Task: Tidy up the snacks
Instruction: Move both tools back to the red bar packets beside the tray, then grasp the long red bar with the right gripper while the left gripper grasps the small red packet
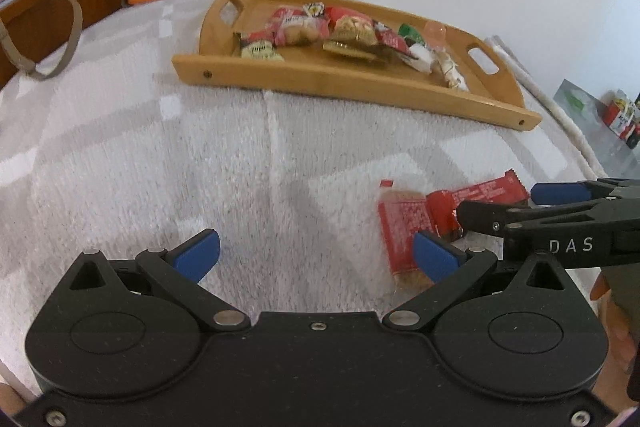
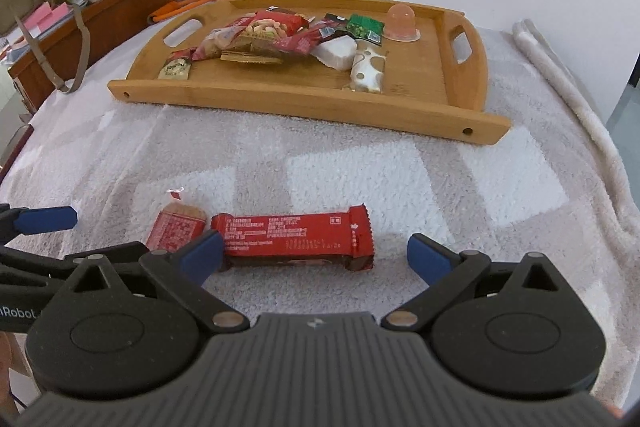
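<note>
Near towel [image 2: 360, 171] front, red bar [image 2: 296, 237], open towel around

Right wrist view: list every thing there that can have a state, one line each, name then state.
Long red foil-wrapped snack bar: sealed, flat on the towel, off the tray.
Small red-and-clear cracker packet: sealed, on the towel beside the bar.
Light wooden handled tray: on the towel, holding a pile of snacks.
Pink jelly cup: upright in the tray's far corner.
Right tongs: open, empty, over the bar.
Left tongs: open, empty.
</note>
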Demonstrator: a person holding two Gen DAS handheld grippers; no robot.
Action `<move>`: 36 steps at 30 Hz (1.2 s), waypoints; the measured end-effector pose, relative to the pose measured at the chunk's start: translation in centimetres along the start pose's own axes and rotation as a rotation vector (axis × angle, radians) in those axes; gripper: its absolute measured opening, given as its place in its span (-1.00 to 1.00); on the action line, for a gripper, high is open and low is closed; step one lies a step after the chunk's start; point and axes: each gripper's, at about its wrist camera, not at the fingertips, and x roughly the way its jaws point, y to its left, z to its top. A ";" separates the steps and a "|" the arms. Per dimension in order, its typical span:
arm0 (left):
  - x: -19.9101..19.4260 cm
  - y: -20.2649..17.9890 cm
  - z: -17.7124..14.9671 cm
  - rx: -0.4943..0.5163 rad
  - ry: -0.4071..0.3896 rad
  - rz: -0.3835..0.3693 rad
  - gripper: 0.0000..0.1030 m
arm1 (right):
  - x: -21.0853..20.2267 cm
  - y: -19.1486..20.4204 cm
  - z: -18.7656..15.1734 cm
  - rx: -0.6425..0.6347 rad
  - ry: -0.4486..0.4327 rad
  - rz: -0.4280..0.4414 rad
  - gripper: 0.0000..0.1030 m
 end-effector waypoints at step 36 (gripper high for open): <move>-1.2 -3.4 -1.0 0.037 -0.080 -0.028 0.84 | -2.0 -1.7 -2.3 0.183 -0.131 -0.114 0.34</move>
